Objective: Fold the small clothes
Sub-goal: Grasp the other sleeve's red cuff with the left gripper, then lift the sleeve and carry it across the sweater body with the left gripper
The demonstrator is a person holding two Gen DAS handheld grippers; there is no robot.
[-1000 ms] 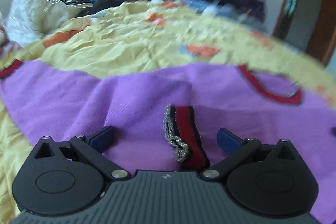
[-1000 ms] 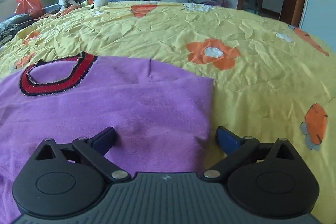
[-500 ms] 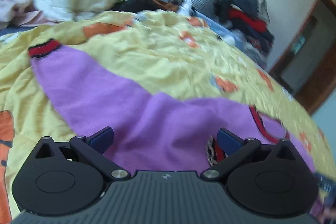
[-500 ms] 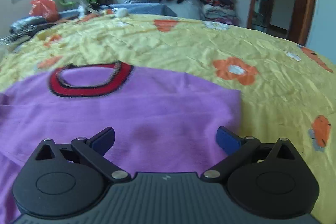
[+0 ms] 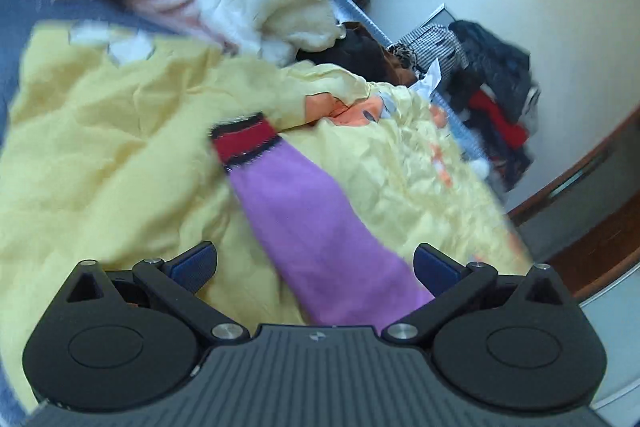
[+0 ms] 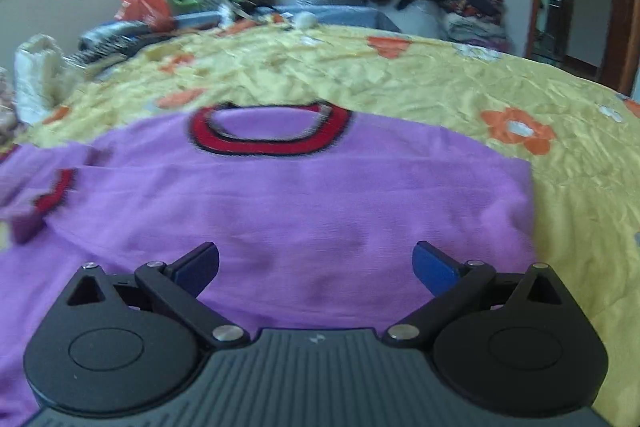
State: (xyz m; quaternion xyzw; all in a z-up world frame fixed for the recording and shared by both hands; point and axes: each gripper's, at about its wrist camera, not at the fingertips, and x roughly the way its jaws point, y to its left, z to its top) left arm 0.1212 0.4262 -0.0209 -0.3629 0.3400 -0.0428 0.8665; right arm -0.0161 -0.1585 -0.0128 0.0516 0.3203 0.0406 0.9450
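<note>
The purple sweater is spread flat on the yellow bedsheet for folding. Its outstretched sleeve, cuff at 11 o'clock, is straddled by the left gripper; both it and the right gripper are spread wide, holding nothing.

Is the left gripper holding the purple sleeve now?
No, the left gripper is open and the sleeve lies on the bedsheet.

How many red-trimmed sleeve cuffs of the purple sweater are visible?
2: one cuff stretched out on the yellow bedspread ahead of the left gripper; another cuff folded onto the purple sweater, blurred.

Both views are taken close above the bed; the purple sweater is shared, its sleeve seen leftward.
</note>
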